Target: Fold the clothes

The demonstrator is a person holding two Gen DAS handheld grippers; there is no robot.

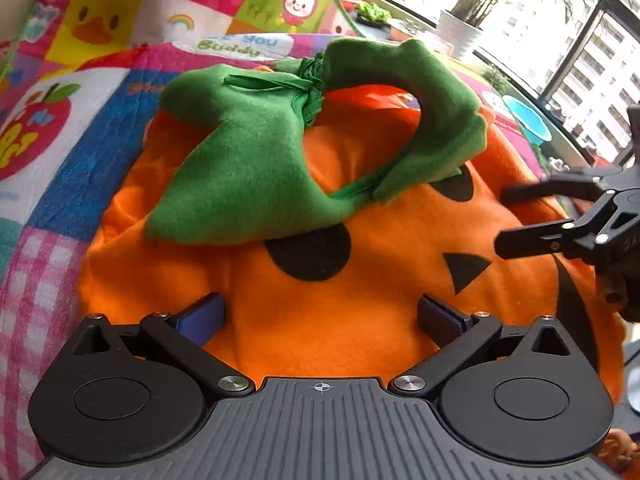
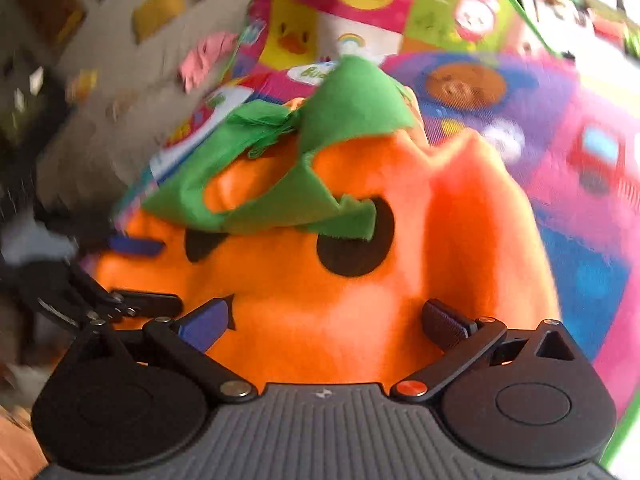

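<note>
Bright daylight from blown-out windows [image 1: 520, 20], fisheye-bent edges, heavy motion blur in right-wrist view

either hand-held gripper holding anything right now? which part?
Nothing held. Left hand-held gripper and right hand-held gripper are both open, fingers spread over the orange pumpkin costume, not pinching it.

The pumpkin costume [image 1: 320, 280] lies on the play mat [image 1: 60, 184], its leaf collar [image 1: 248, 172] on top at the far end. Left gripper [image 1: 320, 316] sits at the near edge; right gripper [image 1: 508, 220] enters from the right (potted plant [image 1: 460, 32] behind).
</note>
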